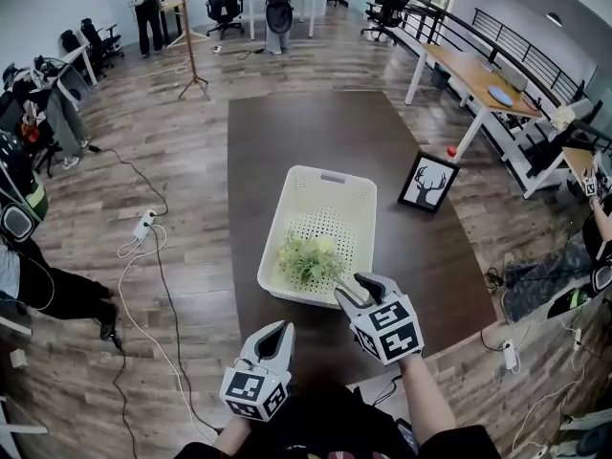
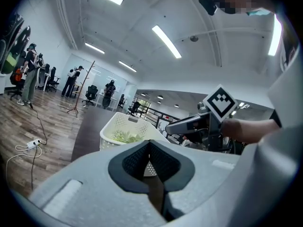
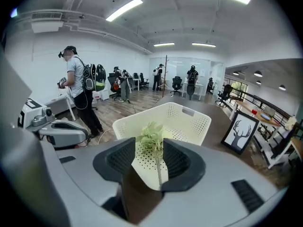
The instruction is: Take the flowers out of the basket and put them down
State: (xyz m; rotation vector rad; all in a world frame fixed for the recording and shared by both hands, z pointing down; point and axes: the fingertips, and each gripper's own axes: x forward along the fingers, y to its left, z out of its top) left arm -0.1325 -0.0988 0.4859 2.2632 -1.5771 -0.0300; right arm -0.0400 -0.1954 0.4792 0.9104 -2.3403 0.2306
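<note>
Dark tabletop (image 1: 287, 142) carried a white perforated basket (image 1: 332, 171) near its centre. A framed picture (image 1: 427, 183) of a stag stood on the tabletop, well apart from the basket on its right. Right gripper (image 1: 352, 290) was at the basket's near rim. Its fingers (image 3: 118, 162) stood apart, and its own view showed one sprig (image 3: 152, 136) upright between them. The sprig's stem lay along the right-hand pad and the other pad was clear of it. Left gripper (image 1: 278, 330) was held nearer the person, short of the basket, with its fingers (image 2: 135, 161) together at the tips and nothing between them. Remaining flowers (image 1: 308, 254) lay bunched in the near end of the basket.
</note>
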